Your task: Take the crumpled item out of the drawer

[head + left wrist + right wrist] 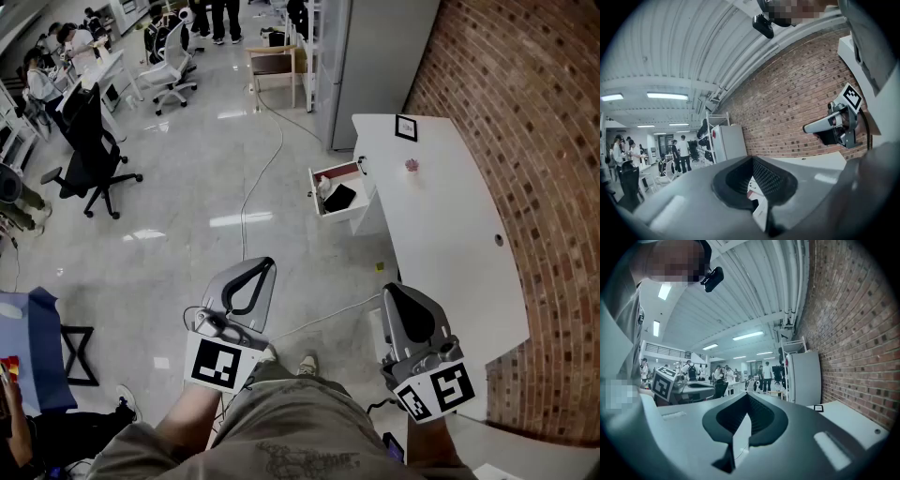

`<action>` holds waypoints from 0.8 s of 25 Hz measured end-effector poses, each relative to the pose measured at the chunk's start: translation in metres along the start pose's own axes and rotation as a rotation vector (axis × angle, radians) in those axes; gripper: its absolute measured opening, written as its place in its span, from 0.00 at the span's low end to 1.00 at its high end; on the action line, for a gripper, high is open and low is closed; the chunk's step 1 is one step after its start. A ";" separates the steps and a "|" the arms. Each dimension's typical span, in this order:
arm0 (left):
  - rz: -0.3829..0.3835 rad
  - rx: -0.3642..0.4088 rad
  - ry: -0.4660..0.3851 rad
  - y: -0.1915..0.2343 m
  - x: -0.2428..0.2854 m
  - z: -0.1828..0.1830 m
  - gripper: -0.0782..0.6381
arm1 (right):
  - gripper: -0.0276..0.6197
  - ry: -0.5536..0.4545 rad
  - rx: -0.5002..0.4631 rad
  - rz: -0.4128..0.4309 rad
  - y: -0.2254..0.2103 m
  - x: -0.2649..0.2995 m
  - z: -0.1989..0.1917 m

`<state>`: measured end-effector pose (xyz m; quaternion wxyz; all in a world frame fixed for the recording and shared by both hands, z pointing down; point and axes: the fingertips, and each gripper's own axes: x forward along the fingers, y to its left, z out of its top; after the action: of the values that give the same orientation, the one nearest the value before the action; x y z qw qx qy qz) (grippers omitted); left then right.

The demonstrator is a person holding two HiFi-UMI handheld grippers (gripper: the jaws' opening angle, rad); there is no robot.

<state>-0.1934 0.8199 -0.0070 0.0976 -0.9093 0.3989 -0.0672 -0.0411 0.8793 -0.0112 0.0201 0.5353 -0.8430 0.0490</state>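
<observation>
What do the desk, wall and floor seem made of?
Desk: likely white laminate, smooth and matte. Wall: red brick, mortar joints visible. Floor: glossy pale tile or polished stone, reflecting ceiling lights.

A black office chair [89,155] is standing upper left, a cable [268,164] is trailing mid-floor, and a framed picture [406,127] is lying on the white desk [450,253].

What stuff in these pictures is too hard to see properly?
- Head view: the things inside the drawer are too small; a white one and a dark one show, but which is crumpled is unclear.
- Left gripper view: the shut left gripper covers the drawer, bar a sliver.
- Right gripper view: the shut right gripper hides any drawer.
- Head view: the small frame on the desk is too tiny to read.
</observation>
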 end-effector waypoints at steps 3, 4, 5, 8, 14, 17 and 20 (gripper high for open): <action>-0.001 -0.003 0.006 -0.001 -0.002 -0.001 0.11 | 0.09 -0.010 0.025 -0.009 -0.002 -0.002 -0.001; -0.002 -0.003 0.006 -0.003 -0.001 -0.001 0.11 | 0.09 -0.011 0.029 -0.010 -0.003 -0.003 -0.001; -0.004 -0.001 0.007 -0.004 0.000 -0.001 0.11 | 0.09 -0.011 0.030 -0.010 -0.005 -0.004 -0.001; -0.008 0.008 0.009 -0.010 0.004 -0.001 0.11 | 0.09 -0.010 0.031 -0.008 -0.010 -0.006 -0.003; -0.013 0.019 0.019 -0.015 0.008 -0.001 0.11 | 0.09 0.000 0.025 0.001 -0.013 -0.007 -0.005; -0.009 0.027 0.012 -0.019 0.009 0.001 0.11 | 0.09 -0.014 0.028 -0.034 -0.023 -0.009 -0.008; -0.003 0.036 0.023 -0.019 0.010 0.000 0.11 | 0.35 -0.045 0.045 -0.062 -0.034 -0.009 -0.005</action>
<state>-0.1729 0.8254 -0.0020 0.1091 -0.9072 0.3974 -0.0848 -0.0068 0.8740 -0.0050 -0.0094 0.5626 -0.8248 0.0555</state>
